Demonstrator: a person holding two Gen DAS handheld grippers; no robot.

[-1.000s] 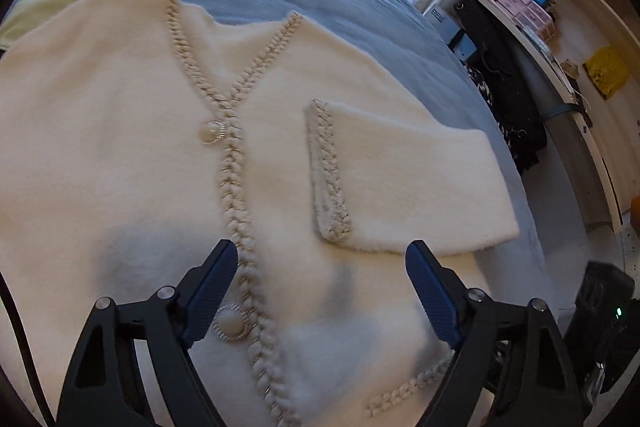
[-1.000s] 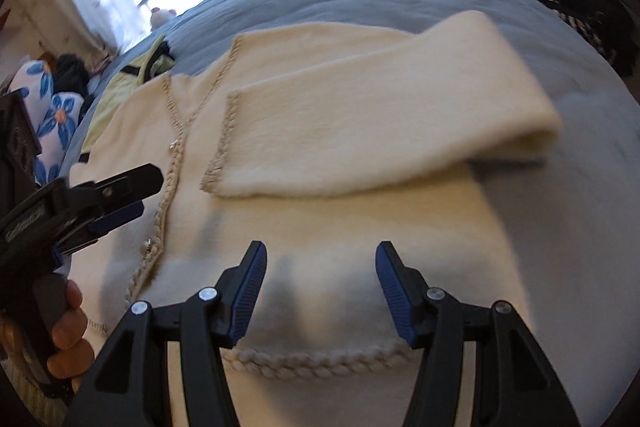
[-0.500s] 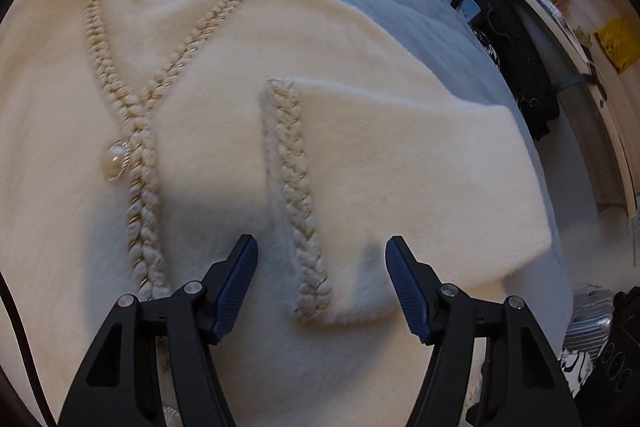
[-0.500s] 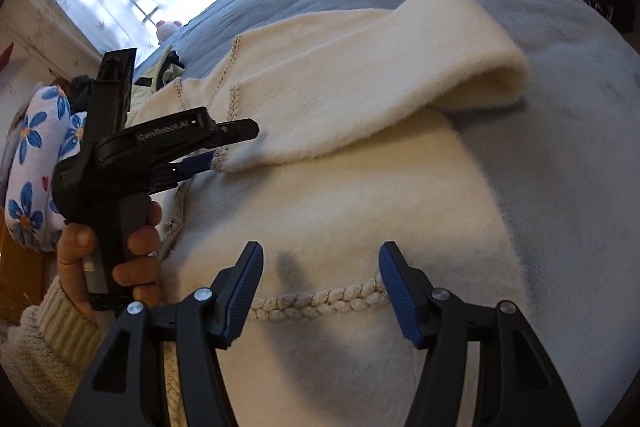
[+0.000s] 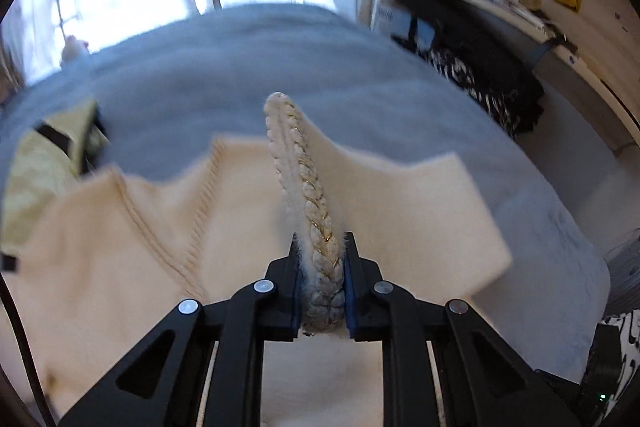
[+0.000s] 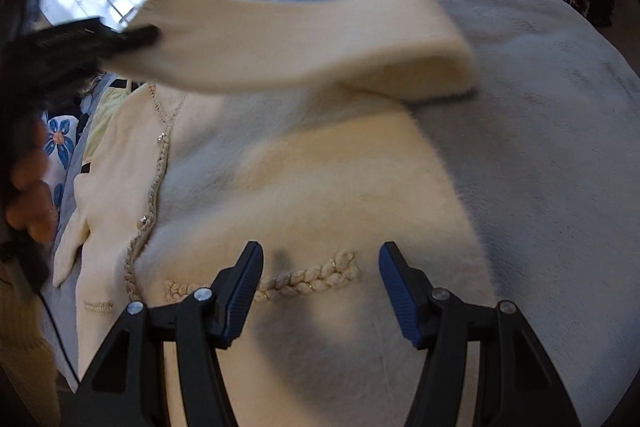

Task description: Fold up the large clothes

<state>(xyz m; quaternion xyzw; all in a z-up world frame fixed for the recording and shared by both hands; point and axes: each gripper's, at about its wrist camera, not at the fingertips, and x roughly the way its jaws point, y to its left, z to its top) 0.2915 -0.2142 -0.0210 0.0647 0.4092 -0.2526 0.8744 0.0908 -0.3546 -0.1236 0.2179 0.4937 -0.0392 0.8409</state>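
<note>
Left claw [image 5: 322, 287] closing on lifted sleeve cuff [image 5: 304, 183], angled downward.

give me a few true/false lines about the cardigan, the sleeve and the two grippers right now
1. The left gripper has the sleeve's braided cuff between its jaws. True; the jaws are closing on it.
2. The sleeve lies flat on the cardigan. False: its cuff end is lifted off the cardigan, while the folded end still rests on it.
3. The right gripper grips the braided pocket trim. False: its jaws stand apart above the cardigan and hold nothing.
4. The cardigan lies on a grey-blue blanket. True.
5. A yellow garment lies beyond the cardigan on the blanket. True.
</note>
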